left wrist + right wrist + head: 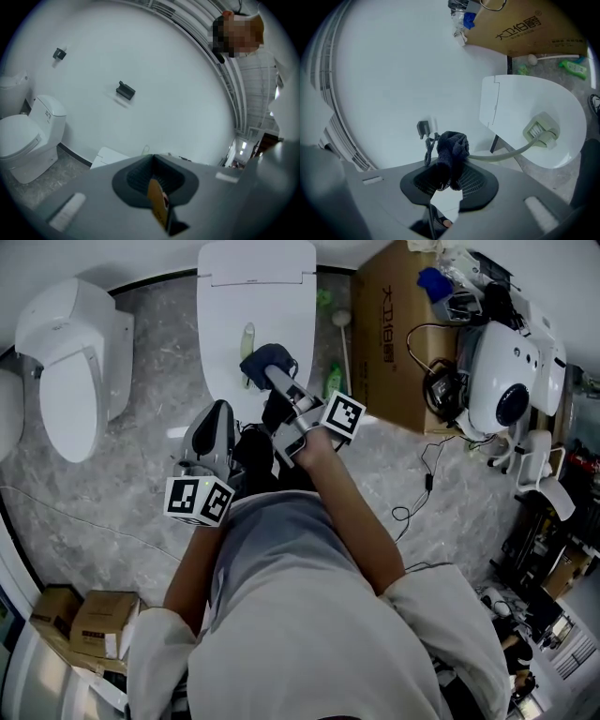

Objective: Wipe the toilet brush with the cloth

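Probably navy cloth [452, 147], pale green brush [541, 131], grey marbled floor [141, 486]

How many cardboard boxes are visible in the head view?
3: one large cardboard box right of the toilet, two small boxes at bottom left. Others may be hidden behind the person.

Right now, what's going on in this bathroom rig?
A person stands over a closed toilet lid with a gripper in each hand. The right gripper has its tongs clamped on a dark blue cloth, held at the handle of the toilet brush lying on the lid. Whether the cloth touches the handle can't be told. The left gripper is held back near the body, tongs together and empty.
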### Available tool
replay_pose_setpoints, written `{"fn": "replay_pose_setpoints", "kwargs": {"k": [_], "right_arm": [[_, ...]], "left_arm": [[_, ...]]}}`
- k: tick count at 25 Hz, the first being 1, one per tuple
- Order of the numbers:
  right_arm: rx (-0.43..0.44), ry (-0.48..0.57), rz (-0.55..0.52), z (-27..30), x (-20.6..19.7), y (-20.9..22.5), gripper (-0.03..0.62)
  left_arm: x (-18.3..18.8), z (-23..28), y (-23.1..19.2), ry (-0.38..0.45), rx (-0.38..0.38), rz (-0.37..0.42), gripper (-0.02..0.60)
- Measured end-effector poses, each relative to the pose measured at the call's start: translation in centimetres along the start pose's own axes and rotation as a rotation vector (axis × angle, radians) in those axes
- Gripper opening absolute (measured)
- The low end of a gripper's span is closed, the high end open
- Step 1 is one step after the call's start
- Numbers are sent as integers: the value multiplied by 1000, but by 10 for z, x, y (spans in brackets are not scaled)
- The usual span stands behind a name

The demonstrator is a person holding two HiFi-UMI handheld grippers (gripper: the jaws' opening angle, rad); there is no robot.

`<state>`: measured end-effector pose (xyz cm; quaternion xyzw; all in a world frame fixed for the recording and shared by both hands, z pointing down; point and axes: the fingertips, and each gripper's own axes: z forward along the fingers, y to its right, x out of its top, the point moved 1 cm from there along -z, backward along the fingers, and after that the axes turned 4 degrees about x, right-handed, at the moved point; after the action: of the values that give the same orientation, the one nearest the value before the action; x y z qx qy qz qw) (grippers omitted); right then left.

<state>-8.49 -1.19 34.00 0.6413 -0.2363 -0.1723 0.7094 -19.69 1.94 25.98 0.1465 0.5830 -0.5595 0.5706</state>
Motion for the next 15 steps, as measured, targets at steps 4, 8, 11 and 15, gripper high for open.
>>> {"fn": "replay_pose_setpoints", "kwargs": {"k": [4,8,11,15], "right_arm": [[33,-8,4,4,4,-13,81],[70,-17,1,10,6,-26,81],[100,-19,-1,13,10,-39,81],[142,-24,-31,16,17,-62,81]], "left_arm": [[4,3,0,5,2,-3,0],[9,5,-2,13,2,-2,0],[15,7,0,24,-1,2,0],[26,9,5,47,-7,8,0]]}}
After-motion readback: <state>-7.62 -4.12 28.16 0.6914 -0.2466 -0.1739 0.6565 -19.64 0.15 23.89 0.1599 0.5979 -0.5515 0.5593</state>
